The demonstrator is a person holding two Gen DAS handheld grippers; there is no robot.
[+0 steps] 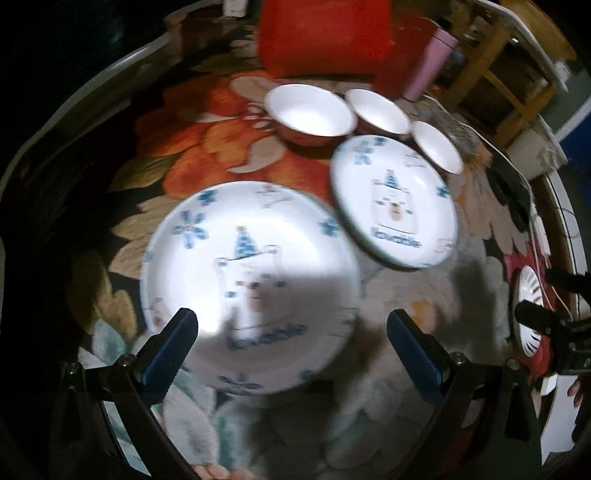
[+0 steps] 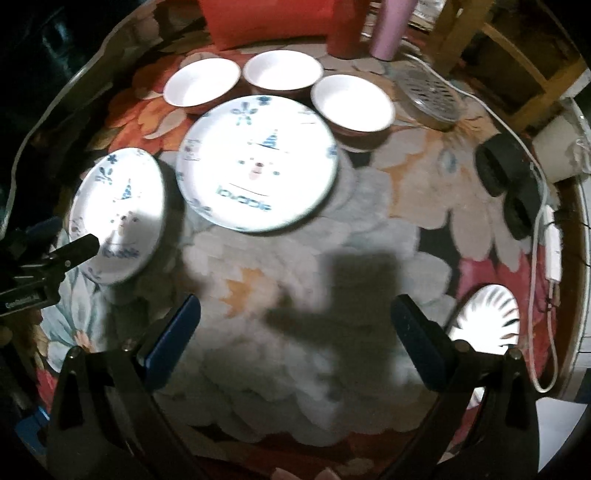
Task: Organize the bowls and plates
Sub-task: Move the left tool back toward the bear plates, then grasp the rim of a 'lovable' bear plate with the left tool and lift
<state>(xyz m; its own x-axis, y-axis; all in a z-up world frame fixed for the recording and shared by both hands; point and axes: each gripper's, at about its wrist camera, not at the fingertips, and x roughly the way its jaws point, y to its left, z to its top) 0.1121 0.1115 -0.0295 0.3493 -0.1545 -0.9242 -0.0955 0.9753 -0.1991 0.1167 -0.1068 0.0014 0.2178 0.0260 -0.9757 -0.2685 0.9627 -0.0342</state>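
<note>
Two white plates with a blue bear print lie on a round table with a floral cloth. The nearer plate (image 1: pixel 247 284) (image 2: pixel 118 214) lies just ahead of my open left gripper (image 1: pixel 291 328), whose fingers hover over its near rim. The second plate (image 1: pixel 395 199) (image 2: pixel 256 162) lies beside it. Three white bowls with dark red outsides (image 1: pixel 308 110) (image 1: pixel 378 110) (image 1: pixel 437 146) stand in a row behind the plates; in the right wrist view they are (image 2: pixel 201 85), (image 2: pixel 282 70), (image 2: pixel 352 101). My right gripper (image 2: pixel 295 317) is open and empty over bare cloth. A small ribbed white dish (image 2: pixel 487 317) lies at its right.
A red box (image 1: pixel 325 33) (image 2: pixel 269 18) and a pink cup (image 1: pixel 432 62) (image 2: pixel 389 27) stand at the back. A metal grater (image 2: pixel 430 92), black round pads (image 2: pixel 504 170) and a white cable with charger (image 2: pixel 552 243) lie at the right. A wooden chair (image 1: pixel 502 66) stands beyond the table edge.
</note>
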